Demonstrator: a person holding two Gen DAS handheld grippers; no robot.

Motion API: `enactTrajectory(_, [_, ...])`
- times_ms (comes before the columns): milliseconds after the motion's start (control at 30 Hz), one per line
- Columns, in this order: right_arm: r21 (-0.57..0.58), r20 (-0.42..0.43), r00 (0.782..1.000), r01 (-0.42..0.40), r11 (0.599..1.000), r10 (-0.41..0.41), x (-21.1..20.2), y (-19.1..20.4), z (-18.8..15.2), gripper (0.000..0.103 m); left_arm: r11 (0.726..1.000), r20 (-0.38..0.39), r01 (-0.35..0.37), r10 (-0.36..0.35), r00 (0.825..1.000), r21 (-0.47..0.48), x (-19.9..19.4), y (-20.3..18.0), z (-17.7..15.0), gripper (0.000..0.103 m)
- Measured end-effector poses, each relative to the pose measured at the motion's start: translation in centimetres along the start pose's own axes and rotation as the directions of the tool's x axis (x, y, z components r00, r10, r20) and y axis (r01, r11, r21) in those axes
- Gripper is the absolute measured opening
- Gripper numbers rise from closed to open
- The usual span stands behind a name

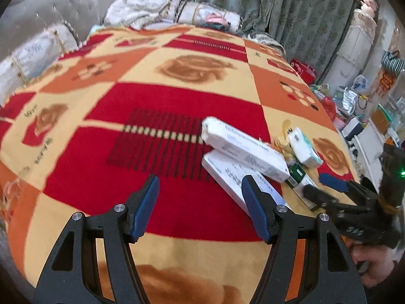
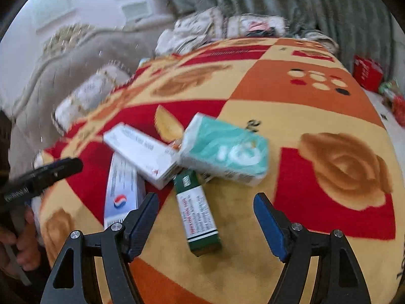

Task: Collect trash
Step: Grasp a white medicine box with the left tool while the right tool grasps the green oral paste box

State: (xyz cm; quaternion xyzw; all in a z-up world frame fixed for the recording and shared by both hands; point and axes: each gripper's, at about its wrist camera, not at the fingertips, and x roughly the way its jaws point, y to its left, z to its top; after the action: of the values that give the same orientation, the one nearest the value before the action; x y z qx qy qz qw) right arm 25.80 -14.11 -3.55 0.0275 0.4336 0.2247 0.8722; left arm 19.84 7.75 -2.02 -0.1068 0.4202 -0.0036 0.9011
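Several empty cartons lie piled on a red, orange and yellow blanket (image 1: 152,106). A long white box (image 1: 243,149) (image 2: 141,152) lies across a flat white toothpaste box (image 1: 235,179) (image 2: 124,192). A teal and white box (image 2: 225,152) (image 1: 303,147) rests on a green and white box (image 2: 197,210) (image 1: 301,179). A yellow wrapper (image 2: 168,126) lies behind them. My left gripper (image 1: 200,190) is open and empty, just left of the pile. My right gripper (image 2: 206,207) is open and empty, its fingers either side of the green box.
The blanket covers a bed with pillows (image 1: 152,5) and a grey padded headboard (image 1: 50,7) at the far end. Green curtains (image 1: 291,12) hang behind. A red box (image 2: 367,73) and cluttered bags (image 1: 354,96) stand on the floor to the right.
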Motion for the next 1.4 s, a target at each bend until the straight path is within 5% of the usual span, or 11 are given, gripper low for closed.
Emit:
enactTrajectory(67, [-0.031,-0.023,1.000,-0.007,0.999,0.006,0.7,0.6,-0.1,0.059,1.000,-0.007,0.006,-0.006,1.000,0.004,0.0,-0.4,-0.4,0.066])
enactTrajectory(333, [-0.090,-0.055,0.998,0.004,0.996,-0.009,1.7,1.4,-0.3,0.024,0.998,0.004,0.055,-0.055,0.998,0.034,-0.2,-2.3,-0.7,0.066])
enactTrajectory(567, [-0.085,-0.050,0.998,0.019,0.996,-0.023,0.7,1.2,-1.1,0.023,0.993,0.018,0.087,-0.088,0.996,0.078,0.8,-5.1,-1.3,0.066])
enactTrajectory(767, [-0.076,-0.053,0.998,0.010,0.997,-0.014,-0.5,0.7,-2.2,0.023,0.999,-0.014,0.001,-0.001,1.000,0.054,4.1,-7.4,-2.0,0.066])
enactTrajectory(1000, [-0.055,-0.044,0.999,-0.006,0.998,0.003,-1.0,0.2,-2.7,0.023,0.998,0.000,-0.055,0.055,0.998,-0.010,4.6,-5.7,-1.7,0.065])
enactTrajectory(1067, [-0.057,-0.044,0.999,-0.004,0.998,0.002,-1.0,0.2,-2.7,0.023,0.999,-0.011,-0.039,0.038,0.999,-0.029,4.5,-4.9,-1.7,0.053])
enactTrajectory(1233, [-0.057,-0.030,1.000,-0.008,0.998,0.006,-1.3,0.3,-2.7,0.023,0.995,-0.063,0.057,-0.063,0.996,-0.087,2.7,-2.8,-2.7,0.046])
enactTrajectory(1333, [-0.058,-0.016,1.000,-0.017,0.998,0.017,-1.7,0.4,-2.7,0.023,0.995,-0.041,0.070,-0.073,0.996,-0.072,0.5,-2.5,-3.6,0.025])
enactTrajectory(1400, [-0.064,-0.005,1.000,-0.026,0.998,0.026,-2.2,0.7,-2.7,0.023,0.995,-0.031,0.073,-0.076,0.997,-0.074,-0.6,-2.4,-4.2,0.021])
